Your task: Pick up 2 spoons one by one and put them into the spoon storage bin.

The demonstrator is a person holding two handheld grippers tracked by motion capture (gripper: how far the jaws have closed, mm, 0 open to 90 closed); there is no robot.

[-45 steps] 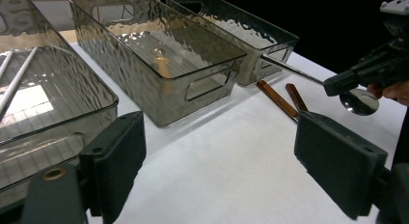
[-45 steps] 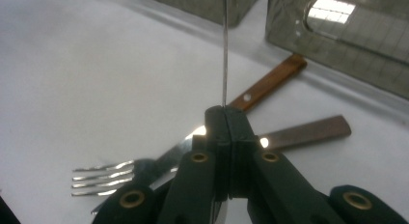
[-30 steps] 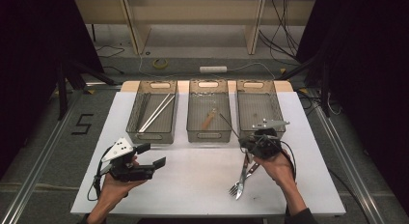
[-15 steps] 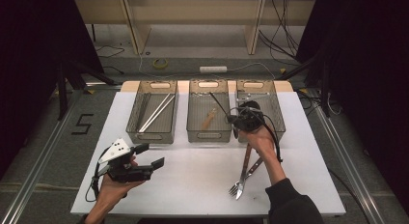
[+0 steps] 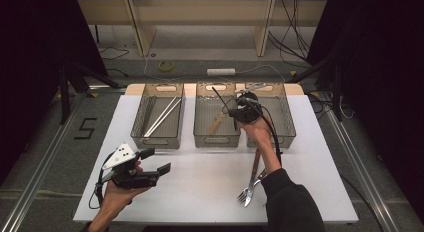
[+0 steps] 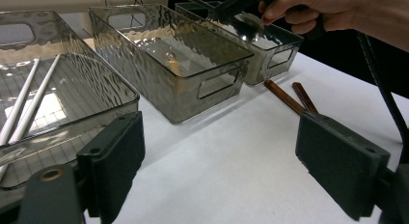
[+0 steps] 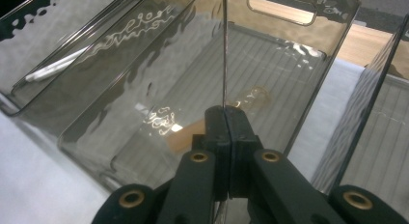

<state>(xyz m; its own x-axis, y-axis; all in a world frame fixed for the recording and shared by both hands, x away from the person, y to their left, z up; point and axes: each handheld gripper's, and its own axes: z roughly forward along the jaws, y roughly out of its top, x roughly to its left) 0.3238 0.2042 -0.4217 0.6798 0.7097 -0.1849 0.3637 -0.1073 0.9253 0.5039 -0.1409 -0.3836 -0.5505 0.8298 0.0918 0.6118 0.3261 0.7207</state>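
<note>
While the right gripper [image 7: 225, 119] clenches a thin utensil [image 7: 224, 50] above the middle tray [image 7: 289, 11] near the table's far edge, risks twisting in that narrow pinch, clipping the tray wall, and dropping outside.

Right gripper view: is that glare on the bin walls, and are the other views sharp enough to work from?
Right gripper view: white wavy glare on the middle bin wall, floor visible; shut jaws pinch a thin utensil seen edge-on. Left gripper view: sharp, bright reflections on bin rims. High view: table evenly lit, surroundings dark, fork slightly soft.
</note>
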